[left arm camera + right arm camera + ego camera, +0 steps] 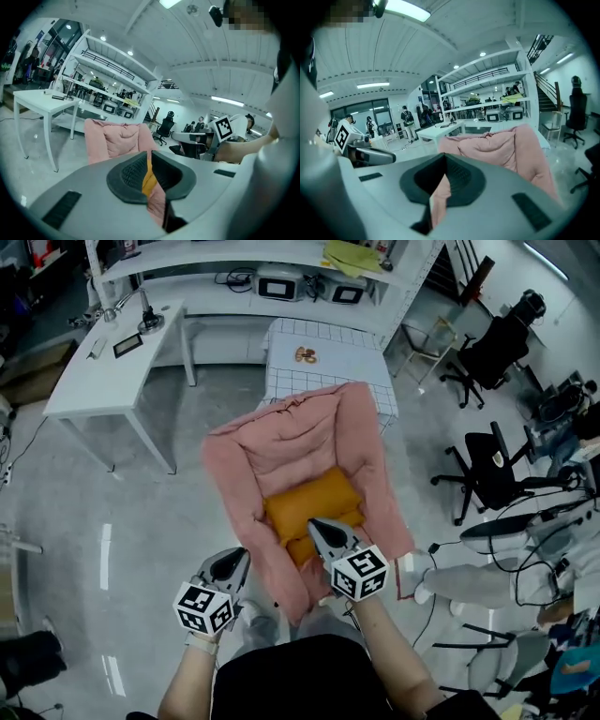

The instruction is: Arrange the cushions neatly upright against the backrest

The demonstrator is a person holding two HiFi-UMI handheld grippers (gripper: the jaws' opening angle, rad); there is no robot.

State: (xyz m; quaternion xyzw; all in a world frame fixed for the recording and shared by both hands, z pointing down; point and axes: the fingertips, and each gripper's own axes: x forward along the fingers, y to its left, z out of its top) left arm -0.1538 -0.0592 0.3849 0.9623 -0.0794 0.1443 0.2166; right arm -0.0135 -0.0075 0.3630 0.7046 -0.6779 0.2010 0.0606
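A pink padded lounge chair [300, 432] stands on the floor, its backrest on the far side. An orange cushion [309, 504] lies flat on the seat, and a second orange edge [298, 549] shows just under its near side. My right gripper [314, 524] hangs over the cushion's near edge with its jaws shut. My left gripper [242, 557] is beside the chair's front left corner, jaws together and nothing visibly held. In the left gripper view, the left gripper [148, 154] shows orange cushion [148, 180] and pink fabric through its slit. The right gripper [444, 159] shows only pink chair [497, 145].
Behind the chair stands a low table with a checked cloth [323, 357]. A white desk [103, 371] is at the far left, and shelving with appliances [281, 282] runs along the back. Black office chairs [487, 474] and a seated person's legs [450, 582] are at the right.
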